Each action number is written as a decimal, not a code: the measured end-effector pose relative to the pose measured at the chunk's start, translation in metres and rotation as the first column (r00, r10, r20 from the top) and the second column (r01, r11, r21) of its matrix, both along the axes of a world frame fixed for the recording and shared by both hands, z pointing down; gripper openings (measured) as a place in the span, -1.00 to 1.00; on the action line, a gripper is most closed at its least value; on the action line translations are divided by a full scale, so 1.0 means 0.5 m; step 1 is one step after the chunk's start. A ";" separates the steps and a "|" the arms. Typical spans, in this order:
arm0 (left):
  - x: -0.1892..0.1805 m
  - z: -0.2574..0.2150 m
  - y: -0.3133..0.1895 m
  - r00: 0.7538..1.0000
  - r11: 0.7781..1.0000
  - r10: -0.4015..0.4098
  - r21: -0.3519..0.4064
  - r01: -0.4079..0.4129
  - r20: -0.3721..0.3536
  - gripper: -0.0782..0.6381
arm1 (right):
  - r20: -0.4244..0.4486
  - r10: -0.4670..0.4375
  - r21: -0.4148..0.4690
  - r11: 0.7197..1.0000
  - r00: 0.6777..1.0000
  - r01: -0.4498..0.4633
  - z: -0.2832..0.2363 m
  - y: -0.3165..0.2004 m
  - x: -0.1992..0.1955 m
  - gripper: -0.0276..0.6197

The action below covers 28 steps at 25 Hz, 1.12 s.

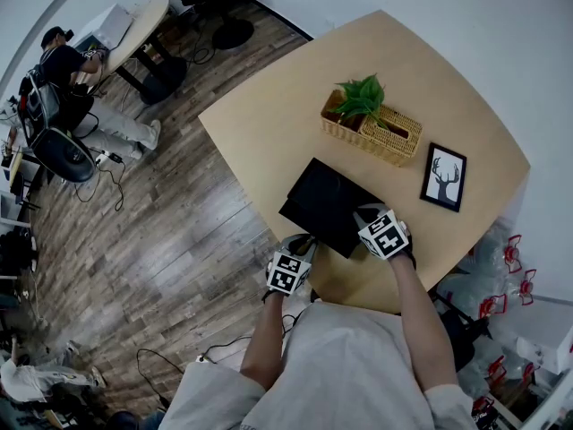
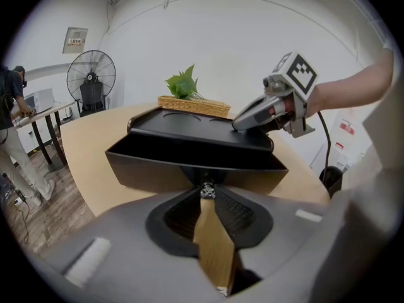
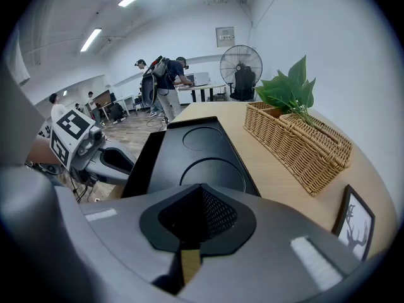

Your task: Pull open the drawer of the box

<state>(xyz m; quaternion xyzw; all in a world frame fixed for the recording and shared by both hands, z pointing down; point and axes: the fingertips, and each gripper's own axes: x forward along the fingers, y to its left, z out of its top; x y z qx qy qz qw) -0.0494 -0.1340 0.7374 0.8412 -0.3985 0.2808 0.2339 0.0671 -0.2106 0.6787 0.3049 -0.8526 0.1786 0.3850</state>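
A flat black box (image 1: 333, 193) lies on the pale wooden table (image 1: 269, 124), and its drawer (image 2: 158, 169) stands pulled out toward me. My left gripper (image 2: 206, 190) is shut on the small knob (image 2: 206, 189) at the middle of the drawer's front; in the head view this gripper (image 1: 298, 251) sits at the table's near edge. My right gripper (image 1: 369, 220) rests shut on the box's lid (image 3: 202, 147) with nothing between its fingers; from the left gripper view its tips (image 2: 237, 125) touch the lid's right side.
A wicker basket (image 1: 380, 137) with a green plant (image 1: 362, 95) stands behind the box. A framed deer picture (image 1: 444, 176) lies to its right. Wooden floor lies left of the table. People stand at a desk (image 1: 134, 30) far off, beside a fan (image 2: 91, 76).
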 end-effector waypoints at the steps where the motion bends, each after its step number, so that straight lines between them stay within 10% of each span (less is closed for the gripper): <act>1: -0.001 0.002 0.001 1.000 1.000 0.000 0.000 0.000 0.000 -0.43 | 0.000 0.000 0.000 1.000 1.000 0.000 0.001 0.000 0.000 -0.91; 28: -0.030 0.004 0.047 1.000 1.000 -0.002 -0.010 0.003 0.015 -0.43 | -0.008 -0.003 0.015 1.000 1.000 0.003 -0.001 -0.002 -0.001 -0.91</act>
